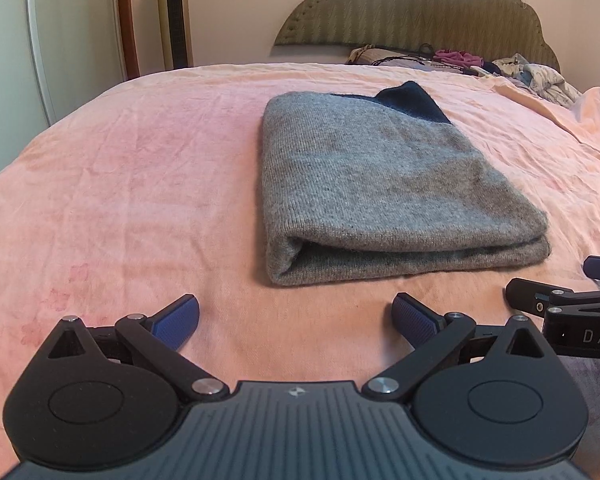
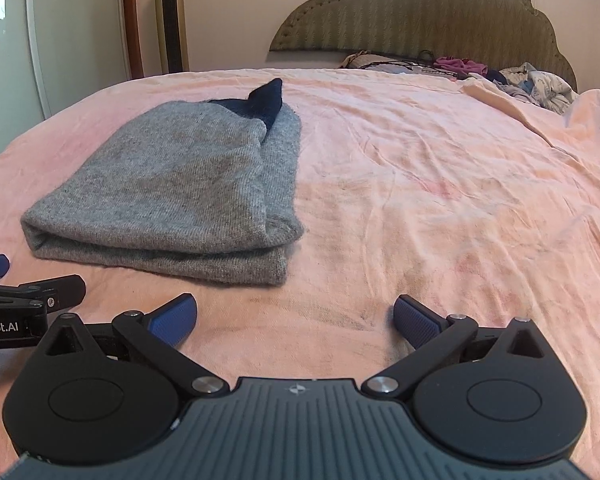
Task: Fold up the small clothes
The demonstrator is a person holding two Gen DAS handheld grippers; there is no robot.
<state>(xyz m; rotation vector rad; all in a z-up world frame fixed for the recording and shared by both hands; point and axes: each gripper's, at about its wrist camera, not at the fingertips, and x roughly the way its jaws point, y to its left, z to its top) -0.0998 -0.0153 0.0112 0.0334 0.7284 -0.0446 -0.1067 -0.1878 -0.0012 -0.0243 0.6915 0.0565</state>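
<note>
Right, I'm looking down both wrist cameras at a wide bed covered in a wrinkled pale pink sheet (image 1: 140,168), and the folded grey knitted garment (image 1: 380,184) lies flat on it, folded over on itself into a thick rectangle with its rolled fold edge facing me. A dark navy part of the garment (image 1: 410,100) pokes up at its far end, standing in a small peak. From the right wrist view the same grey knit sits to the left of centre, with a second grey layer showing along its right side under the top layer.

My left gripper (image 1: 296,316) hangs just short of the near fold, its blue ribbed pads (image 1: 180,320) spread wide with nothing but pink sheet between them. My right gripper (image 2: 296,316) is also spread as wide as it goes, empty, over bare sheet to the right of the garment (neither set of tongs touches the knit). The two tools sit side by side, each one's black linkage creeping into the other's view at the edge.

At the far end I see a scalloped olive upholstered headboard (image 1: 420,12), a heap of mixed clothes and cords (image 1: 480,64) below it, and a tall gold tower fan (image 1: 174,12) against the wall on the left.
</note>
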